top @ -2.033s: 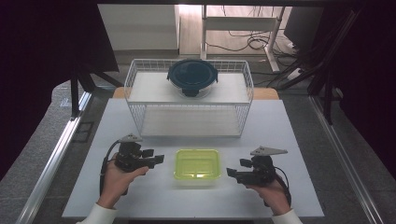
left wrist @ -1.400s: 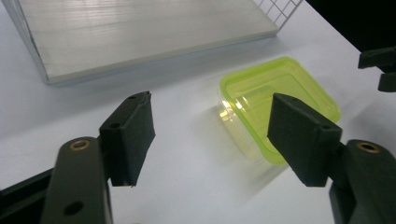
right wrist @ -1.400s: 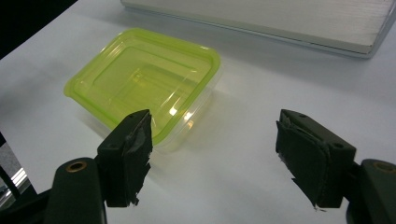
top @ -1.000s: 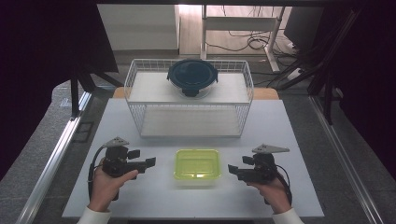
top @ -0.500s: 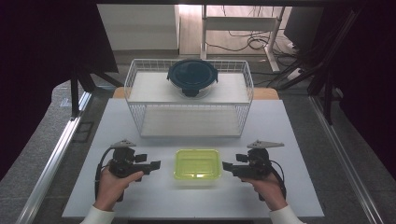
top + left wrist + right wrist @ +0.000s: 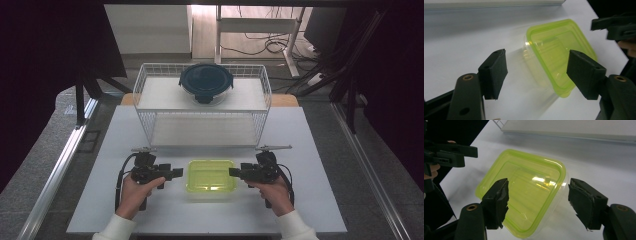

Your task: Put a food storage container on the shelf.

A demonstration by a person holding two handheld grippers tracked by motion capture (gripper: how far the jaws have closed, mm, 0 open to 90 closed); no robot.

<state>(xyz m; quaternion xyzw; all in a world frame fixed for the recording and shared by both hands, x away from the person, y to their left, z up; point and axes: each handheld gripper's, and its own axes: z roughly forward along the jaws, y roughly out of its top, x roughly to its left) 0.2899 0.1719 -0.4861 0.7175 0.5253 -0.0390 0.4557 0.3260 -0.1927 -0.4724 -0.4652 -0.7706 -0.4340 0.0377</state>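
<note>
Grey floor and dark curtains were seen around the white table (image 6: 310, 150) in the high view, with cables on the floor behind. Largest on the table was a white wire basket (image 6: 150, 107), and a dark blue round lidded container (image 6: 206, 82) was seen resting on its upper shelf; none of that was caught by the gripper views beyond a basket edge. A yellow-green lidded container (image 6: 210, 175) was seen flat on the table near the front edge, between the two grippers. Left gripper (image 6: 176, 173) was held just beside the container's left side, right gripper (image 6: 234, 172) just beside its right side, both pointed inward. In the left gripper view the jaws were spread wide, nothing gripped, container (image 6: 559, 52) ahead and slightly right of the gap, clear walls under the lid made visible. In the right gripper view the jaws were likewise spread and empty, container (image 6: 524, 190) lying ahead between them; contact could not be told.
</note>
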